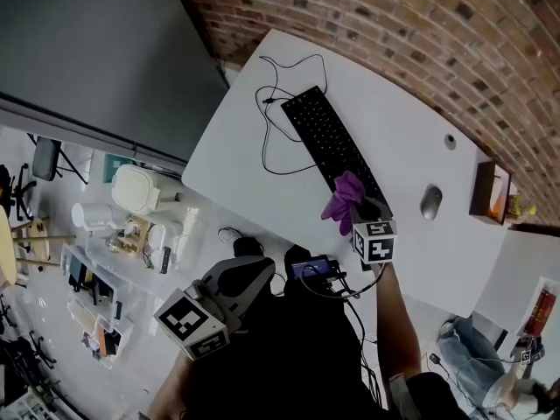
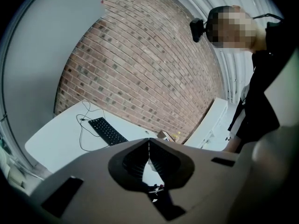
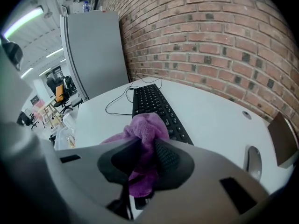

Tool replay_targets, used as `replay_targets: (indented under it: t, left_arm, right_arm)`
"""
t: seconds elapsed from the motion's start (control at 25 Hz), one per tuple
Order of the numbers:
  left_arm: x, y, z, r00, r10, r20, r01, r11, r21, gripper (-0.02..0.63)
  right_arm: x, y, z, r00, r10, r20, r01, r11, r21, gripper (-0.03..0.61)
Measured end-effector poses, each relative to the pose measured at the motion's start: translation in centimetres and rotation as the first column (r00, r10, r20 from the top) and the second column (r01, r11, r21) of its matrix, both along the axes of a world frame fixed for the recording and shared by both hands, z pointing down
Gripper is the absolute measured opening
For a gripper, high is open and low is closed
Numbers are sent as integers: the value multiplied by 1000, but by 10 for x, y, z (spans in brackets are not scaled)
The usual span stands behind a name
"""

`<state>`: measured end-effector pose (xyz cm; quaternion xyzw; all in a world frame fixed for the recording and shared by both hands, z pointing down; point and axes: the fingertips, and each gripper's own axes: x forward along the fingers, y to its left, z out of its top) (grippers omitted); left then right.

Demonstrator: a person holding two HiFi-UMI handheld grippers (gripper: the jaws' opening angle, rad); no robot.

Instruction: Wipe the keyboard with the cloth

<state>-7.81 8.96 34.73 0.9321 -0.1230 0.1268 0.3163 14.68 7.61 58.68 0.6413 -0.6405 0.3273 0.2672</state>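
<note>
**Keyboard** (image 1: 332, 143): black, lying at a slant on the white worktop (image 1: 411, 112). Its length runs away from the person towards the brick wall (image 1: 394, 16).

**Cloth** (image 1: 343, 198): purple and bunched, over the keyboard's near end. Whether it presses on the keys cannot be told.

**Right gripper** (image 1: 359, 210): jaws closed on the cloth. In the right gripper view the cloth bulges out above the pads and hangs in a fold below them. The gripper tilts down towards the keyboard's near end, with its marker cube (image 1: 374, 241) on the person's side.

**Left gripper** (image 1: 249, 274): jaws brought together at the tips, with nothing between them, as the left gripper view shows. It is held off the worktop's edge, well apart from the keyboard and close to the person's body, over the floor (image 1: 131, 383). In its own view the keyboard lies far ahead and to the left.

**Mouse** (image 1: 430, 201): grey, on the worktop to the right of the keyboard's near end and apart from it.

**Brown box** (image 1: 490, 191): beyond the mouse and farther from the keyboard, at the worktop's edge by the brick wall.

**Round hole** (image 1: 450, 141): small, set in the worktop between the keyboard and the wall.
</note>
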Motion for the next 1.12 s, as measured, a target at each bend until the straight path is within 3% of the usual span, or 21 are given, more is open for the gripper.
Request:
replay_targets:
  t: [0.52,1.12]
  left_arm:
    - [30,10,2,995,104,2,-104,995,-4,15]
    - [60,25,8,988,154,-6,-154,988,-23,15]
  right_arm:
    - [17,47,4,995,96,27,-95,995,-18,94]
    - [49,75,7,989,148,17,-147,989,-22,94]
